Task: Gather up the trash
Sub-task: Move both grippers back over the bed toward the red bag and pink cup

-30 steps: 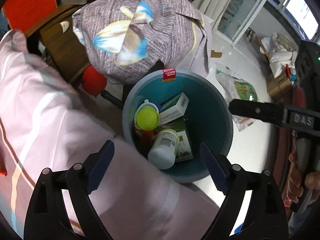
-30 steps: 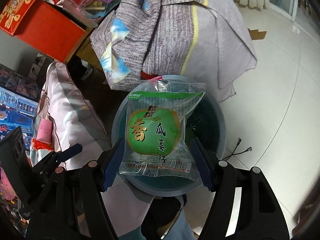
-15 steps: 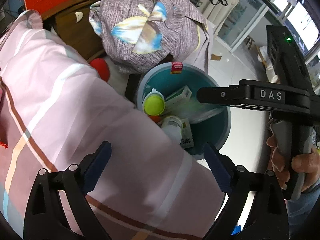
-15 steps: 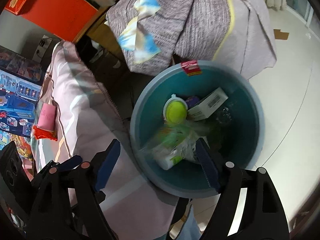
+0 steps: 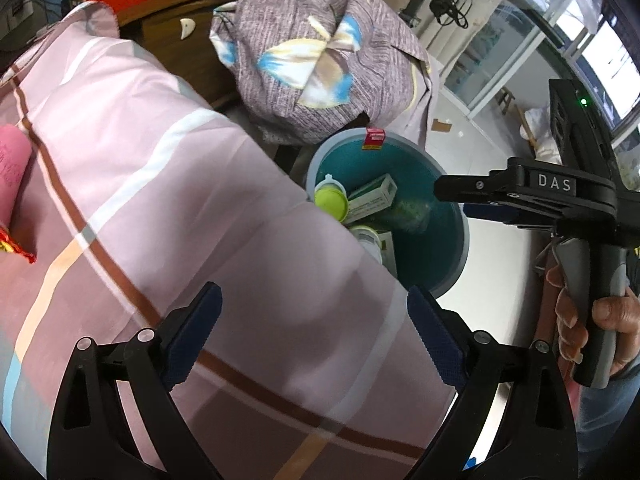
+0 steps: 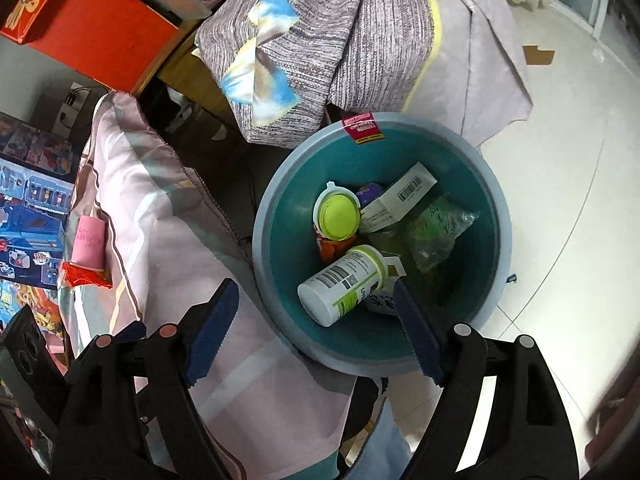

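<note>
A teal bin [image 6: 496,216] stands on the floor beside the bed. Inside lie a green snack bag [image 6: 438,228], a white bottle [image 6: 344,284], a yellow-lidded cup [image 6: 338,216] and a white box [image 6: 400,196]. My right gripper [image 6: 316,328] is open and empty above the bin's near rim. My left gripper [image 5: 316,336] is open and empty over the pink bedding [image 5: 140,200]; the bin [image 5: 452,256] and the right gripper's body [image 5: 560,196] show beyond it. A pink packet [image 6: 90,244] and a red wrapper [image 6: 86,276] lie on the bed.
A grey patterned cloth bundle [image 6: 340,48] lies just behind the bin. A red box [image 6: 92,28] sits on a wooden cabinet at the back left. White tiled floor [image 6: 568,160] spreads to the right of the bin.
My right gripper opened and the green snack bag dropped into the bin. My left gripper drew back over the bedding, away from the bin.
</note>
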Demonstrator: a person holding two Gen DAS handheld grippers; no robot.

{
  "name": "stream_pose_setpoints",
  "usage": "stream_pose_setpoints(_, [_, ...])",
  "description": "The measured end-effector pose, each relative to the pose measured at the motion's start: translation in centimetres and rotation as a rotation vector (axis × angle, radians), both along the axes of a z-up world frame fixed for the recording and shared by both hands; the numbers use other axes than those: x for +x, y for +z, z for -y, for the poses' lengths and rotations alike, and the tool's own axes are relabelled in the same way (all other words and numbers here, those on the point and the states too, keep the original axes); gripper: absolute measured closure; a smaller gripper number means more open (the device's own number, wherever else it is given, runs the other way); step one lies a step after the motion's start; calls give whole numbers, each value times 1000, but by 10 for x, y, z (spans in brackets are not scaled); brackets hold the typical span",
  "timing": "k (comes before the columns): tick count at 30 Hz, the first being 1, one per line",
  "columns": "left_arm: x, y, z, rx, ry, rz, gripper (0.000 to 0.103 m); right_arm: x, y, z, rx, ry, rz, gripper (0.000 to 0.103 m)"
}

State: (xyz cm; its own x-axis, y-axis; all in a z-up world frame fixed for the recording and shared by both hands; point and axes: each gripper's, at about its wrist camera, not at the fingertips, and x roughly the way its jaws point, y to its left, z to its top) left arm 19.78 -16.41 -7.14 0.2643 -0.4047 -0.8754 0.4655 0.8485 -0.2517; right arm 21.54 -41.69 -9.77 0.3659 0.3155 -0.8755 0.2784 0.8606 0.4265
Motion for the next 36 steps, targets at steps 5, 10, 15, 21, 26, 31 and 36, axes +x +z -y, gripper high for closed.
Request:
stream_pose_setpoints(5, [-4, 1, -13, -17, 17, -8, 9, -7, 8, -4, -6, -18, 1, 23])
stream_pose_setpoints(10, [-10, 5, -33, -26, 51, -2, 9, -9, 15, -22, -18, 2, -2, 23])
stream_pose_setpoints(15, [-14, 11, -65, -39, 108, 9, 9, -6, 24, -57, -40, 68, -2, 23])
stream_pose_setpoints(21, [-14, 24, -116, -45, 205, 43, 9, 5, 35, -112, -97, 183, 1, 23])
stream_pose_setpoints(26, [-13, 27, -175, -49, 309, 65, 8, 21, 44, -173, -159, 319, -5, 23])
stream_pose_setpoints(31, [-12, 23, -239, -61, 419, 63, 8, 42, 58, -247, -201, 452, 16, 23])
stream_pose_setpoints(36, [-6, 16, -287, -58, 487, 49, 7, 65, 66, -325, -225, 581, 48, 23])
